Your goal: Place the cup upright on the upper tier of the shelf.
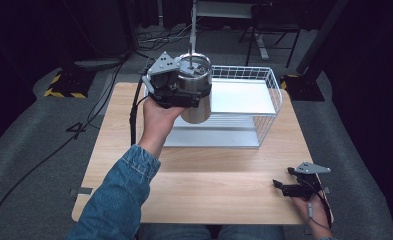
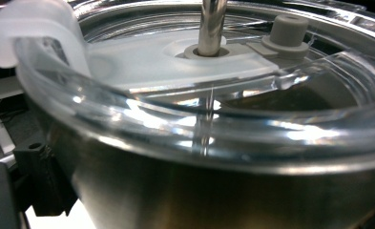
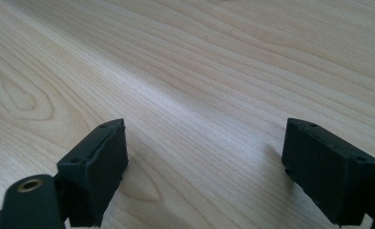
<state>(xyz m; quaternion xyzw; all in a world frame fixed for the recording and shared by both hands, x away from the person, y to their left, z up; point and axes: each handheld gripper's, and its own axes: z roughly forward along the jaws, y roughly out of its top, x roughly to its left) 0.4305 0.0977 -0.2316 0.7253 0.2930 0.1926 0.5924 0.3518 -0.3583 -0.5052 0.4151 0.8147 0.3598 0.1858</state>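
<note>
Left claw [image 1: 184, 95] seemingly clamped on steel tumbler [image 1: 196, 107] — right claw [image 3: 206, 167] wide open, empty.

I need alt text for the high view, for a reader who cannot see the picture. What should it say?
The left gripper holds a steel tumbler with a clear lid and a metal straw above a white wire basket at the far side of a wooden table. The right gripper rests near the table's near right corner.
</note>
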